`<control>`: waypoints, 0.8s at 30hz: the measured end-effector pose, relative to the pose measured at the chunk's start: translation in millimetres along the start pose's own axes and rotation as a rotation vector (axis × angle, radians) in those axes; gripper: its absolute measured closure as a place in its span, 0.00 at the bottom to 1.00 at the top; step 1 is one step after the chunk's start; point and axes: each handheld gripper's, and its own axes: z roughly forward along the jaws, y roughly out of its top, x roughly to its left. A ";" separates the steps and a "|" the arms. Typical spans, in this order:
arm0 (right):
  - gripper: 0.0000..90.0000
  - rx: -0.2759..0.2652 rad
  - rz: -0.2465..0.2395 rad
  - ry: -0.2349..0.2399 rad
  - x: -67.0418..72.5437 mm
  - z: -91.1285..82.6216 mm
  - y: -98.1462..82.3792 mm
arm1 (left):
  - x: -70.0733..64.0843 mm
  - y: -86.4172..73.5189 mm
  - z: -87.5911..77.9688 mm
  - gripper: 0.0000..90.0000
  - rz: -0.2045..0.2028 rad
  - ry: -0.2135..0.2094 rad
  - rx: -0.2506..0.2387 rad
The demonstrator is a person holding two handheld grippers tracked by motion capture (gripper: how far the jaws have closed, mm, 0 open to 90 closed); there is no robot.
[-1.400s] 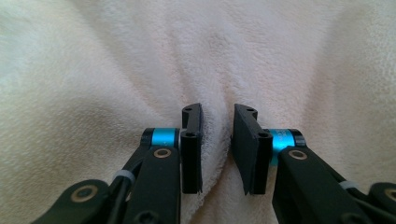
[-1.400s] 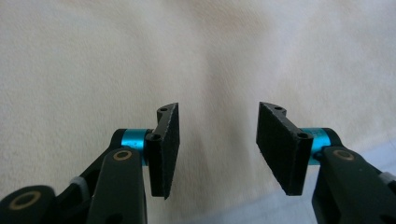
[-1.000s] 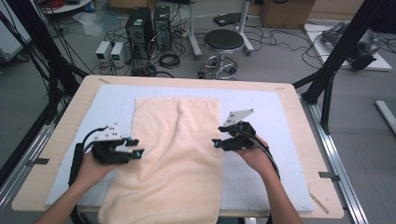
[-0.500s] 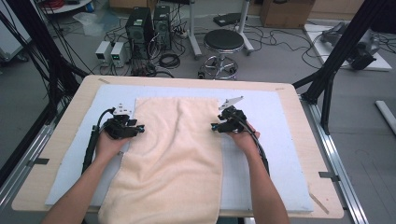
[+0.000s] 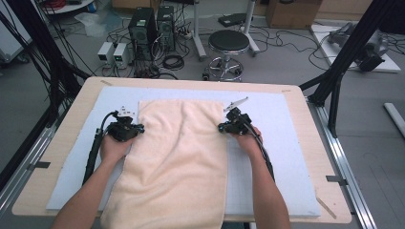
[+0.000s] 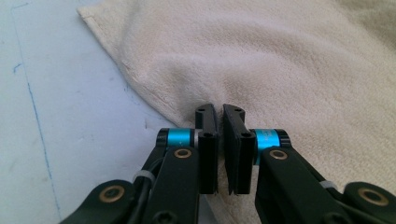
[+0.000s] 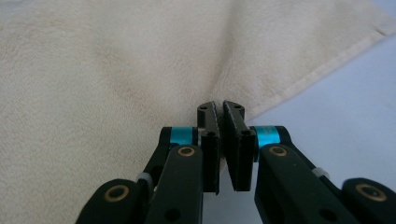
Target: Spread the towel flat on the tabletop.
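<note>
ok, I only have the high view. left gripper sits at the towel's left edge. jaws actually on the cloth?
Observer: Yes. In its own view the left gripper has just closed, pinching the towel edge into a small ridge.
Operator: Right side?
Observer: Same: the right gripper has just closed on the hem, with a crease fanning up from the pinch.
Operator: Anything caught underneath?
Observer: No, the white mat lies flat beside the pinch.

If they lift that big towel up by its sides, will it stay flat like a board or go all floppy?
Probably floppy: the towel already puckers where the left gripper pinches its edge, and creases at the right gripper too. It looks thick and fuzzy, so it likely won't slip out. Its near end hangs over the table, so the middle would likely sag.
</note>
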 end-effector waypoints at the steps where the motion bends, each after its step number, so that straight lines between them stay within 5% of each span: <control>1: 0.95 0.003 0.002 -0.016 -1.5 -1.8 -0.9 | 0.3 0.2 0.8 0.94 -0.008 -0.002 -0.005; 6: 0.95 -0.003 0.034 -0.024 -17.5 -18.4 -11.9 | -3.4 6.4 10.5 0.95 -0.038 -0.015 -0.023; 17: 0.96 0.030 0.032 -0.104 -39.9 -41.9 -19.5 | -20.4 37.6 38.2 0.95 -0.001 -0.040 0.018; 21: 0.92 0.035 0.056 -0.119 -42.2 -37.8 -19.0 | -13.0 40.7 39.5 0.95 -0.031 -0.021 0.011; 24: 0.80 0.049 0.056 -0.107 -38.6 -29.4 -19.3 | -7.6 37.2 37.4 0.94 -0.028 -0.038 0.036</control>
